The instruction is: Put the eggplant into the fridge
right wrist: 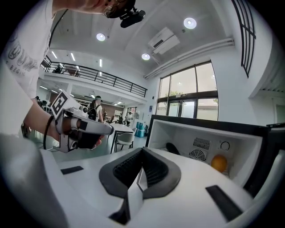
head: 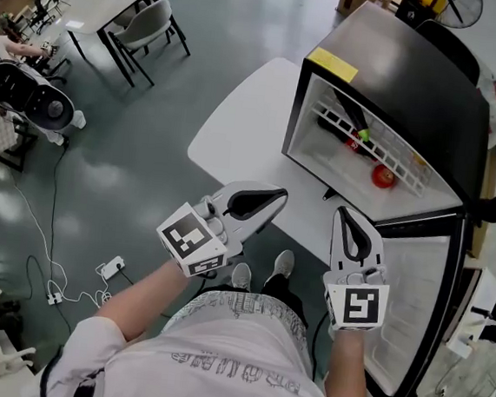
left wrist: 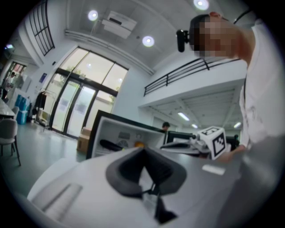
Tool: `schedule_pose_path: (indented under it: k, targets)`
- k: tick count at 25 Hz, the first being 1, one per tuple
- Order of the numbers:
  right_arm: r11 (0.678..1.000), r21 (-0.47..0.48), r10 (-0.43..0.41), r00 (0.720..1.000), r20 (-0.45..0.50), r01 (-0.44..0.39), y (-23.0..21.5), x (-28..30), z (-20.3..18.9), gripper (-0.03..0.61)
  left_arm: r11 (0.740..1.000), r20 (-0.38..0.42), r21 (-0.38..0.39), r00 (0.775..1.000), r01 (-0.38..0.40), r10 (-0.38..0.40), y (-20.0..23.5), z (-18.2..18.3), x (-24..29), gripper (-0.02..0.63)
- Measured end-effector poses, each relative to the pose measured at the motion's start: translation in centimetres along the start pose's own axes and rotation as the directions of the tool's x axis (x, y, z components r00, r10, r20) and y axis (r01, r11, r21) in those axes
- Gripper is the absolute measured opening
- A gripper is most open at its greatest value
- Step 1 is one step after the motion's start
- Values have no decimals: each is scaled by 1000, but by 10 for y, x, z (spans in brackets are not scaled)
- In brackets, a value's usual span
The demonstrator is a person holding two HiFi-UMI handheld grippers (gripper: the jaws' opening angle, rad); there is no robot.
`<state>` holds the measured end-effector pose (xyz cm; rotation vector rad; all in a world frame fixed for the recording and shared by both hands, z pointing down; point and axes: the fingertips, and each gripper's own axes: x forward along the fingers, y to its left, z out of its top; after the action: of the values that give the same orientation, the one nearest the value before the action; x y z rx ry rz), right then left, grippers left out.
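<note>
Nearest to the person, the 2 grippers are held side by side in front of the body, both almost level and aimed at the fridge. The left gripper (head: 276, 193) has its jaws pressed together with nothing between them. The right gripper (head: 343, 214) is the same, closed and empty. The left one is near the edge of the white table (head: 238, 122), and the right one is just beside the open door (head: 417, 297).

Farther on, the fridge (head: 409, 65) stands open on the table. The eggplant (head: 350, 118) already lies inside, on the wire shelf (head: 390, 155), toward the back and well apart from both grippers. 1 red fruit (head: 384, 176) lies near the shelf's front. So I judge the placing done, and only the door remains.

The eggplant looks glossy, so it is probably slippery, firm and not heavy, and its skin may bruise. If it must be taken again, the thick middle, gripped across, seems the best place.
</note>
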<state>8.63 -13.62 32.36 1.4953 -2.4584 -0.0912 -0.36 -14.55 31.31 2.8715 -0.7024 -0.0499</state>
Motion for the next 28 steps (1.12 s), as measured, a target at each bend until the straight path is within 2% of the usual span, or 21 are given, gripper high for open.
schedule_pose_path:
  k: [20,28]
  targets:
    - [1000,-8,-11,999,-38,10,-8,3,-2,5,1000,2,-5,1000,-2,2,-3,-1,8,8]
    - [1000,-5,6,1000,-23,-6,-7,3,-8,4,1000,4,-5,1000,0,0,-4,-1,10,8]
